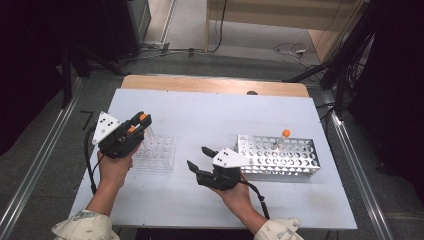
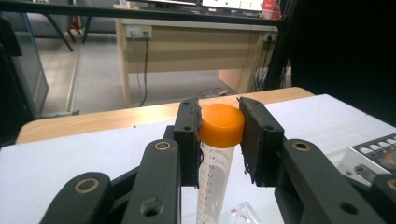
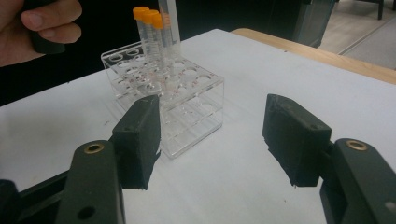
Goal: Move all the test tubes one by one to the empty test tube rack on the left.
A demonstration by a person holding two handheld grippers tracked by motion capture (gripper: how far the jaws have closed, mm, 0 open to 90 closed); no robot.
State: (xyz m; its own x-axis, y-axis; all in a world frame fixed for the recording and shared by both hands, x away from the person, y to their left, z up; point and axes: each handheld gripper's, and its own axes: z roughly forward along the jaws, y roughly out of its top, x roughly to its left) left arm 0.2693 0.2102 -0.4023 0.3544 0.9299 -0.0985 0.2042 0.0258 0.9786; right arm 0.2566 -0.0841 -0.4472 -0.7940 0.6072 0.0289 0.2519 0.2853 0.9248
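Gripping a capped tube [image 2: 215, 154] by its orange cap [image 2: 222, 125], the left gripper [image 1: 137, 125] has its jaws clamped against the cap on both sides, as the left gripper view shows. The tube hangs upright below the cap, its printed scale facing the camera. In the high view this gripper sits above the near left part of the white table [image 1: 210, 120], directly over the clear plastic rack [image 1: 156, 152], with the person's left hand [image 1: 114, 167] wrapped around its body. The right gripper view shows two orange-capped tubes [image 3: 148, 35] over the far corner of the clear rack, with the fingers [image 3: 49, 25] of the left hand at the upper left; whether both tubes are seated in their holes cannot be told. The right gripper [image 1: 199, 159] rests low near the middle of the table, held in the right hand [image 1: 235, 192], its jaws standing apart with only bare table between them. It lies between the two racks, close beside the metal rack [image 1: 280, 154] on the right side of the table. One orange-capped tube [image 1: 283, 139] stands upright in that metal rack, well apart from the clear rack.
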